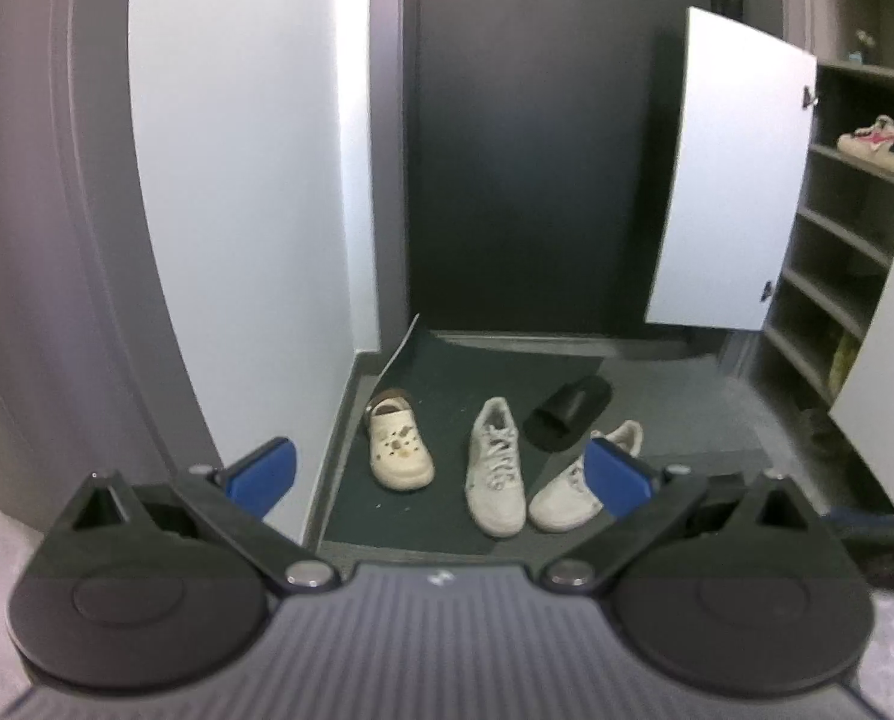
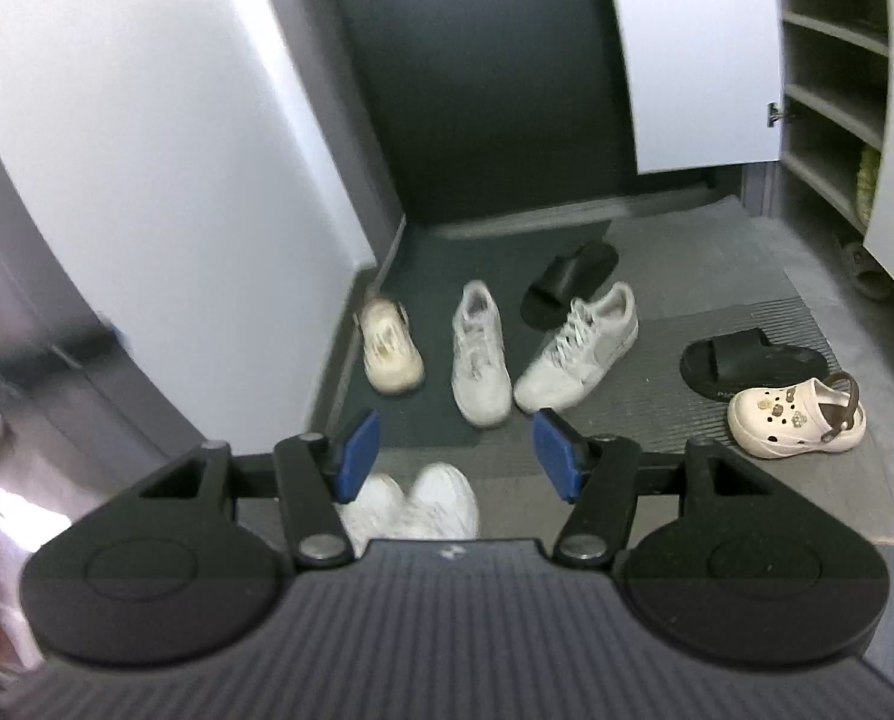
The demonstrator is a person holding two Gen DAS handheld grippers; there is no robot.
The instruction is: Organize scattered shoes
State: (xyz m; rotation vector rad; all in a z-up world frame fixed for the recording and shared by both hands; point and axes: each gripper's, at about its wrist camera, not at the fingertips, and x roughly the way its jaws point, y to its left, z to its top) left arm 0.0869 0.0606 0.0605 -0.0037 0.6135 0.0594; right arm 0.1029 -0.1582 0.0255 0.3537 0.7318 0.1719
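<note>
Shoes lie scattered on the dark entry floor. A cream clog [image 1: 398, 447] [image 2: 389, 352] sits at the left, a white sneaker [image 1: 495, 468] [image 2: 478, 355] beside it, and a second white sneaker [image 1: 573, 489] [image 2: 579, 348] angled to its right. Behind them lies a black slide [image 1: 569, 411] [image 2: 569, 282]. The right wrist view also shows another black slide [image 2: 747, 362] and a second cream clog [image 2: 798, 416] further right. My left gripper [image 1: 441, 474] is open, well above and short of the shoes. My right gripper [image 2: 456, 456] is open and empty too.
An open shoe cabinet [image 1: 849, 228] [image 2: 831, 90] with several shelves stands at the right, its white door [image 1: 735, 174] swung out; a pink-and-white shoe [image 1: 876, 144] rests on an upper shelf. A white wall [image 1: 243, 180] bounds the left. A person's white-shod feet [image 2: 414, 507] stand below the right gripper.
</note>
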